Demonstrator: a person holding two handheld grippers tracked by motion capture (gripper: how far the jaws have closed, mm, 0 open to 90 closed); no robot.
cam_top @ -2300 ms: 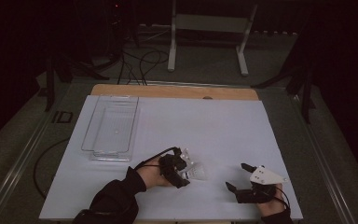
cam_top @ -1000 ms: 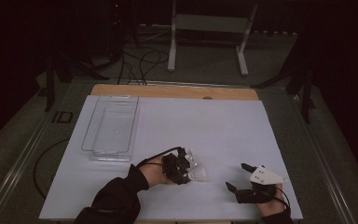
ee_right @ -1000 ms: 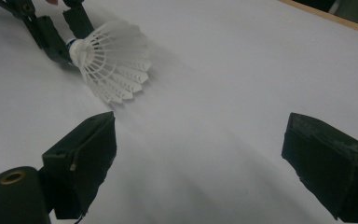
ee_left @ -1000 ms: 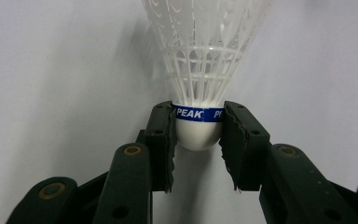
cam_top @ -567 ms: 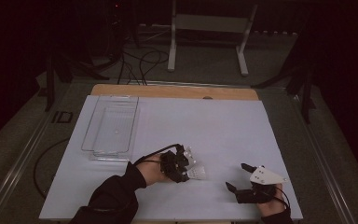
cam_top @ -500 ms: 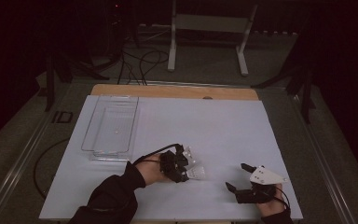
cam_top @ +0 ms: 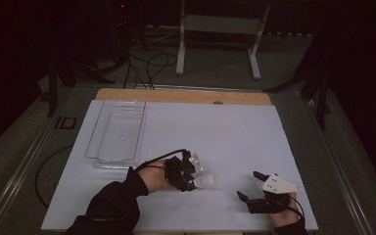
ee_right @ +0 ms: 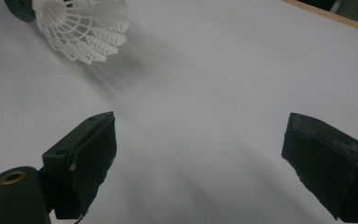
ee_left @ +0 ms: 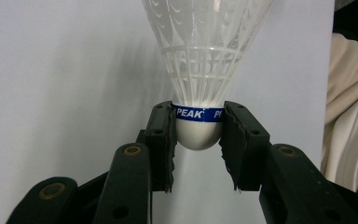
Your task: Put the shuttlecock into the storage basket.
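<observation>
A white plastic shuttlecock [ee_left: 205, 56] with a blue band around its cork is clamped at the cork between the two black jaws of my left gripper [ee_left: 198, 140]. In the high view the left gripper [cam_top: 192, 182] is at the near middle of the white table, with the shuttlecock [cam_top: 204, 181] pointing its skirt to the right, low over the surface. My right gripper [cam_top: 250, 186] rests near the front right corner, jaws wide apart and holding nothing. From the right gripper [ee_right: 200, 154] view the shuttlecock skirt [ee_right: 81, 28] shows at the upper left.
A clear plastic tray [cam_top: 117, 132] lies on the left half of the white table sheet [cam_top: 235, 137], beyond the left hand. A wooden edge [cam_top: 181, 95] runs along the far side. Pale cloth [ee_left: 349, 130] lies past the table edge in the left gripper view.
The left hand has shifted only slightly, still holding the shuttlecock. The right gripper has stayed in place, open.
</observation>
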